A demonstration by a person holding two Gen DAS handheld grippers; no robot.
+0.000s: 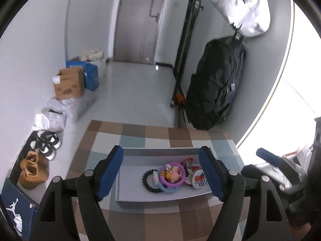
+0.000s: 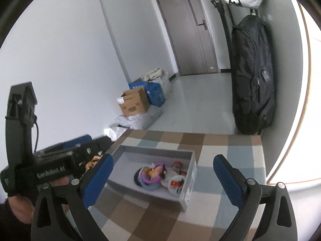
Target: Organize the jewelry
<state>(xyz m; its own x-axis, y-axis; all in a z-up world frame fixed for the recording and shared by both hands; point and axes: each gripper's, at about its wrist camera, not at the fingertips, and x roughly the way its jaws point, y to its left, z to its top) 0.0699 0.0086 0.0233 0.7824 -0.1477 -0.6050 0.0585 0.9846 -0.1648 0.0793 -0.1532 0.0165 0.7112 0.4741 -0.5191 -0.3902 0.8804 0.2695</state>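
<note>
Fingers (image 1: 110, 172) of both grippers stand apart, holding nothing. Between and just ahead of the left gripper (image 1: 162, 172) sits the box (image 1: 160, 153) on the bench (image 1: 112, 134), jewelry (image 1: 166, 175) heaped at its right end. Judging by this, the left gripper is nearer; the right gripper (image 2: 162, 180) hangs further back.

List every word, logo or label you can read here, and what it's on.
"GenRobot.AI": side of the left gripper body, right wrist view.
Jumpman logo, no words: blue shoebox.
Round badge in the gray box: red print, blurred.
Gray box end label: too small.
Cardboard box print: unreadable.
</note>
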